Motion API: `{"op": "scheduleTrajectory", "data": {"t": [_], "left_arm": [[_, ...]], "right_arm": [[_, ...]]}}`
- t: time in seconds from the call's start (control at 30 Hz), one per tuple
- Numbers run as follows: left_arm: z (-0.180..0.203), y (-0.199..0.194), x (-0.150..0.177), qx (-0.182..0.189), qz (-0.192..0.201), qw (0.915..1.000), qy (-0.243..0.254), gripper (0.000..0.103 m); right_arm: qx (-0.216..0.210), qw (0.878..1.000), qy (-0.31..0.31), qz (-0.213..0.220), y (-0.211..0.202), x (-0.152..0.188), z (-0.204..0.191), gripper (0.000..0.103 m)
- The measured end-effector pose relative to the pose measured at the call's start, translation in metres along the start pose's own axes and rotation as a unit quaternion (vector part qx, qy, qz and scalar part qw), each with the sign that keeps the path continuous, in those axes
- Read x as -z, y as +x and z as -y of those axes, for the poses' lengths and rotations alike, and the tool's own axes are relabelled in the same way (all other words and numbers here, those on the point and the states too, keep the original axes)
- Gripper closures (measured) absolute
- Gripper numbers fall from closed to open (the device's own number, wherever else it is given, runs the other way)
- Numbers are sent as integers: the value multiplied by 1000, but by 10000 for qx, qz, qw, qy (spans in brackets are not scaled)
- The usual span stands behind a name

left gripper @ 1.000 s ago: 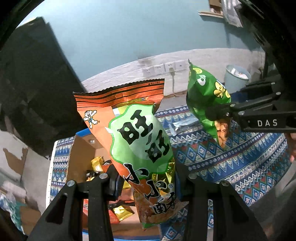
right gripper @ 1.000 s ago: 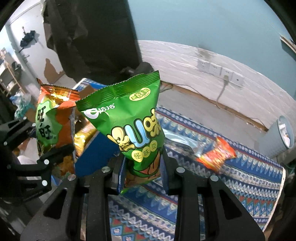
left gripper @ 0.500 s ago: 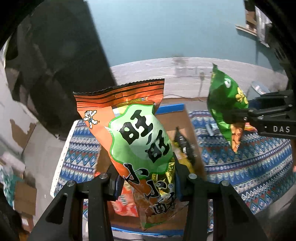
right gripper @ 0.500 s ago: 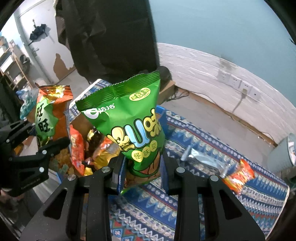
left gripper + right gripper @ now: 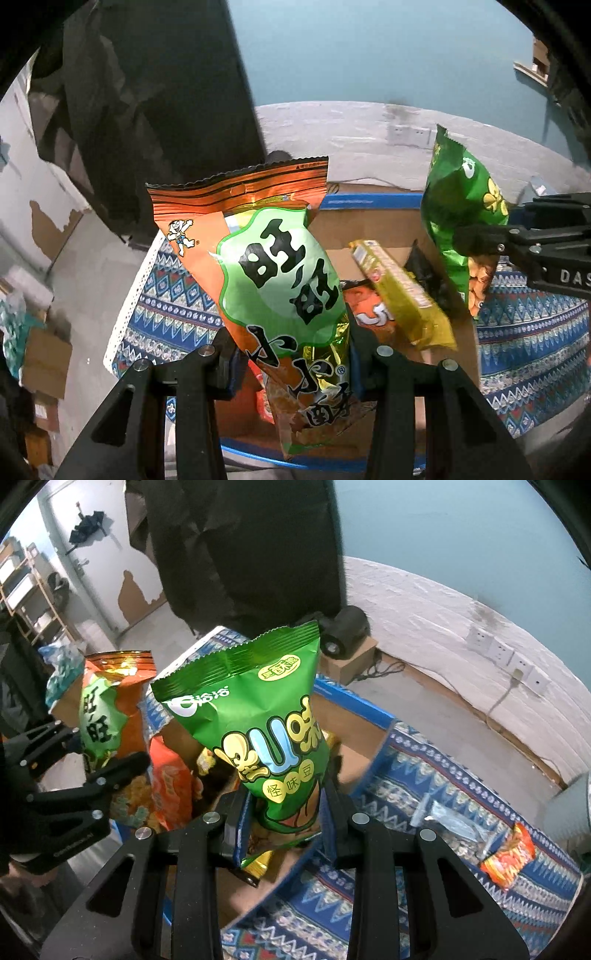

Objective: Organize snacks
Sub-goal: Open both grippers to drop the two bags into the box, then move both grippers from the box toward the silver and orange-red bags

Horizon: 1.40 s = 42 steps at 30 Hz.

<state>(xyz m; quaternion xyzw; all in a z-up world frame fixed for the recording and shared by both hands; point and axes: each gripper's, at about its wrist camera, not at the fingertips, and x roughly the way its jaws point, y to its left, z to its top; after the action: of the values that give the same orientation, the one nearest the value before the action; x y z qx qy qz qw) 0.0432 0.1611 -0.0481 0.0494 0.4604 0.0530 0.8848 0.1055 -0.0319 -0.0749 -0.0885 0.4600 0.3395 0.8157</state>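
Both bags now hang over the cardboard box, not the cloth: left gripper pinching the orange bag, right gripper the green bag, ready for release.

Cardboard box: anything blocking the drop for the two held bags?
No lid or flap covers the cardboard box. The orange bag in the left claw and the green bag in the right claw hang over it; only loose snacks inside.
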Motion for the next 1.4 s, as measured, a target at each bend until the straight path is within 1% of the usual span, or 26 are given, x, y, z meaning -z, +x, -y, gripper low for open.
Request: {"op": "scheduleTrajectory", "data": {"t": [0.1, 0.17, 0.23, 0.27, 0.3, 0.33, 0.37, 0.43, 0.5, 0.57, 0.67, 0.9, 1.03, 1.13, 1.4], "left_arm": [[-3, 11, 1, 44, -173, 9998, -88, 58], [-4, 17, 2, 105, -295, 9994, -120, 52], [-2, 18, 3, 92, -307, 9994, -104, 41], [-1, 16, 3, 43, -258, 9996, -61, 37], [0, 14, 3, -31, -208, 9998, -4, 30], [1, 11, 3, -94, -156, 9998, 39, 25], [2, 8, 3, -157, -87, 9998, 76, 25], [4, 4, 2, -190, -20, 9998, 115, 24], [6, 2, 1, -139, 1, 9998, 149, 24], [9, 1, 0, -106, 17, 9998, 182, 24], [15, 0, 0, -90, 25, 9996, 262, 24], [28, -1, -2, -12, 42, 9993, 375, 24], [42, -4, -5, 8, 78, 9986, 520, 23], [52, -6, -6, 30, 99, 9981, 610, 23], [86, -13, -13, 157, 225, 9955, 908, 22]], "right_arm": [[-58, 10000, -25, -76, 9, -3, -8, 73], [-113, 9998, -17, -145, 16, -5, -11, 71], [-130, 9997, 25, -182, 22, -7, -12, 70], [-130, 9997, 52, -187, 23, -7, -13, 68], [-131, 9997, 82, -186, 23, -8, -14, 66], [-131, 9997, 92, -183, 23, -9, -14, 59], [-120, 9997, 96, -163, 22, -9, -14, 55], [-96, 9998, 111, -120, 19, -9, -13, 54], [-90, 9998, 154, -98, 17, -9, -11, 53], [-58, 9998, 191, -86, 14, -8, -8, 47], [8, 9997, 229, -66, 9, -5, -2, 42], [150, 9991, 384, -75, -2, 3, 15, 38], [275, 9988, 393, -63, -10, 10, 25, 36], [335, 9985, 435, -46, -17, 17, 34, 33], [555, 9966, 611, -80, -33, 34, 62, 33]]}}
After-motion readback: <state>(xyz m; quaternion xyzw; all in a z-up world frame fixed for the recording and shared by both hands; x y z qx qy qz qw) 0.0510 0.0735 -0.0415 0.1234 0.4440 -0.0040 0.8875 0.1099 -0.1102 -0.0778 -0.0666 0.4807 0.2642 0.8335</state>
